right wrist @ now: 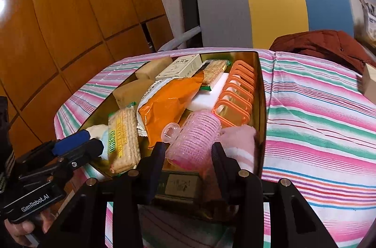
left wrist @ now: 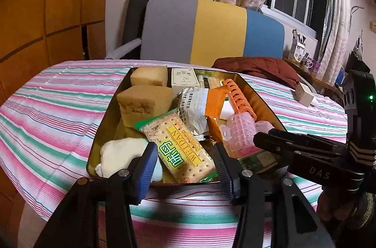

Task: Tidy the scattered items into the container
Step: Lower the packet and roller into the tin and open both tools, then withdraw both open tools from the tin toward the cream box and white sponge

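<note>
Tin (left wrist: 103, 116) sits on the striped table, full: sponges, cracker pack (left wrist: 181, 149), orange bag, pink roller (right wrist: 195, 137), orange rack. Left gripper (left wrist: 185, 165) at the tin's near edge, fingers wide, cracker pack between them, no clear contact, holding nothing. Right gripper (right wrist: 188, 161) at the near right corner, fingers wide, roller just ahead, nothing held. Small box (left wrist: 304, 93) lies out near the table's right edge.

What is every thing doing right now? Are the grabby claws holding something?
left gripper: open, holding nothing, over the tin's near edge
right gripper: open, holding nothing
gold tin: lidless, nearly full
cracker packet: sealed, lying in tin
orange snack bag: crumpled, in tin
pink hair roller: on its side, in tin
small beige box: outside tin, on striped cloth
</note>
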A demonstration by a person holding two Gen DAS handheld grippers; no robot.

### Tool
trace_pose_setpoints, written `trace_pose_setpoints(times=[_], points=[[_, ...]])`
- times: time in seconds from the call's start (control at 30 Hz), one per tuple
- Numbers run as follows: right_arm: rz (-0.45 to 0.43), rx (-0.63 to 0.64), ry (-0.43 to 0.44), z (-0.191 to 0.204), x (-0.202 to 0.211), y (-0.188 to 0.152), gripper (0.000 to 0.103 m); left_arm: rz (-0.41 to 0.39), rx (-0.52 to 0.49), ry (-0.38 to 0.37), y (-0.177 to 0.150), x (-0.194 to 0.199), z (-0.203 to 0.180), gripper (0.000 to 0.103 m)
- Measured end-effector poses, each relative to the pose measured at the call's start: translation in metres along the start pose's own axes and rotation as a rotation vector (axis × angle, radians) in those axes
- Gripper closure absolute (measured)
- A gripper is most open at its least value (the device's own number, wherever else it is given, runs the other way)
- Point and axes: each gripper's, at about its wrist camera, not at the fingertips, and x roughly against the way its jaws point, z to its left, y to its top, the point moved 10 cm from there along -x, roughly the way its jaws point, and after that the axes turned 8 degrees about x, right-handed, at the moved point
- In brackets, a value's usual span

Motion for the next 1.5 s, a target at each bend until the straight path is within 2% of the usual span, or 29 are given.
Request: trace_pose_setpoints(times=[0.37,0.93,1.17,1.5], points=[[-0.050,-0.043,-0.020,-0.015,0.031,-0.004,0.061,-0.041,-0.080,0.010,0.004,0.019,-0.022,0.051],[-0.079,-0.189,-0.108,-0.086,0.066,-0.035,0.061,-0.059,-0.194,0.026,0.003,0.019,-0.057,0.051],[-0.085,-0.251,-0.155,-0.124,0.078,-0.047,0.060,-0.054,-0.253,-0.006,0.004,0.012,-0.087,0.051],[-0.089,-0.298,-0.263,-0.188,0.104,-0.060,0.060,-0.033,-0.354,-0.104,0.000,-0.004,-0.157,0.051]])
